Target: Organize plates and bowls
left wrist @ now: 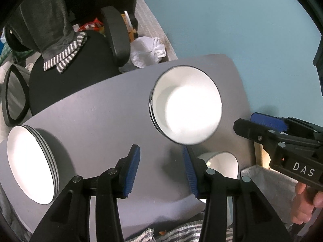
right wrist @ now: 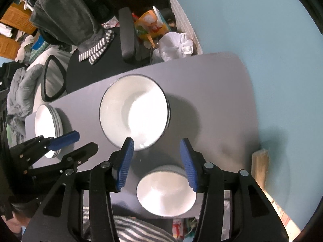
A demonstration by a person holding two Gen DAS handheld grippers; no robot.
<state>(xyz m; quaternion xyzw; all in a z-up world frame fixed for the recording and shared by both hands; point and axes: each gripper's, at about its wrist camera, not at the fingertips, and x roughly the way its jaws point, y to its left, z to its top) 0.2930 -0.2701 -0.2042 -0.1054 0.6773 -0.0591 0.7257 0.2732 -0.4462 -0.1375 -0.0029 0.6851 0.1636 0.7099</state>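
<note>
A: Nearest the lens in the left wrist view is the left gripper (left wrist: pixel 160 170), its blue pads spread apart with only bare grey tabletop (left wrist: pixel 101 121) between them.

B: So it grips nothing?

A: Nothing. The right gripper (right wrist: pixel 156 163) looks the same in its own view: pads parted, nothing pressed between them. Below it sits a small bowl (right wrist: pixel 166 193), low in the frame near the tabletop's near edge, its rim partly hidden behind the right-hand pad.

B: Where are the other dishes?

A: A stack of bowls (right wrist: pixel 134 113) stands at the middle of the right wrist frame, white inside with a dark rim; several rims show along its side. In the left wrist view that stack sits right of centre, just above the right-hand pad.

B: And the plates?

A: A stack of plates (left wrist: pixel 30 165) lies at the lower left of the left wrist frame, close to the tabletop's edge, well apart from the bowls. In the right wrist view it shows at mid left, partly behind the other gripper.

B: Anything off the tabletop?

A: A black chair (left wrist: pixel 70 74) draped with grey and striped cloth at upper left, a white plastic bag (left wrist: pixel 147 51) beside it, and a hand (left wrist: pixel 306 203) holding the right gripper's handle at lower right.
</note>
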